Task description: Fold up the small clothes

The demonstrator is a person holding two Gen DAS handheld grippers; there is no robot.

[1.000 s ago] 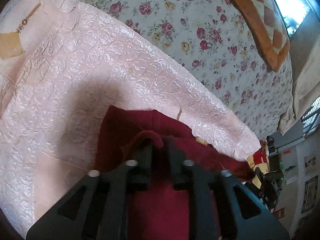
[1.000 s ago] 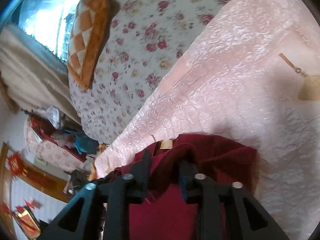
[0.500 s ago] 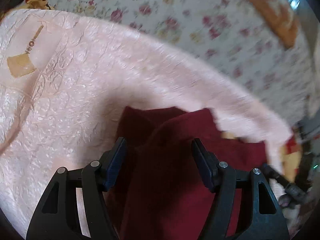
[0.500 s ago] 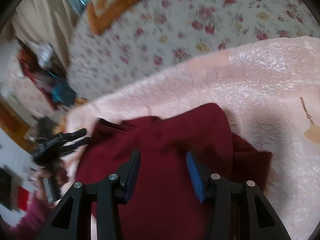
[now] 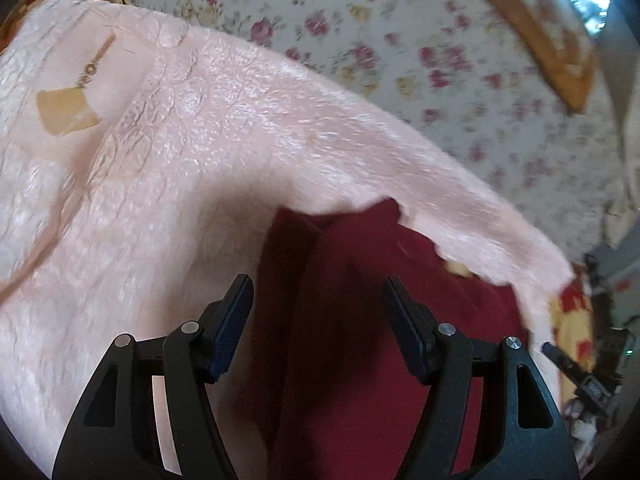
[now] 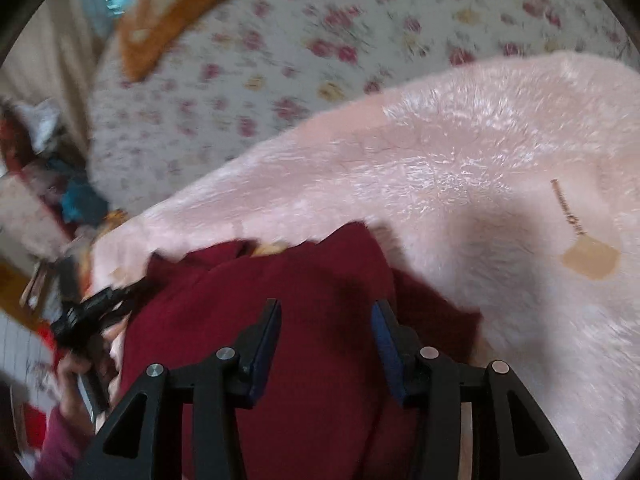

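Pale pink plush blanket (image 5: 208,168) over a floral bedspread (image 5: 440,60) carries the dark red knit garment (image 5: 360,340), one fold made. My left gripper (image 5: 318,320) and right gripper (image 6: 326,344) hover released above it; next I must regrasp an edge.

You were working in a home bedroom: floral bedsheet (image 5: 420,64), pink fleece blanket (image 5: 192,168), orange-patterned pillow (image 6: 172,8).

The left wrist view looks steeply down, close over the pink blanket (image 5: 208,152), toward the floral sheet's (image 5: 460,64) far edge; the right wrist view mirrors it; both share the dark red garment (image 5: 360,320) (image 6: 304,320).
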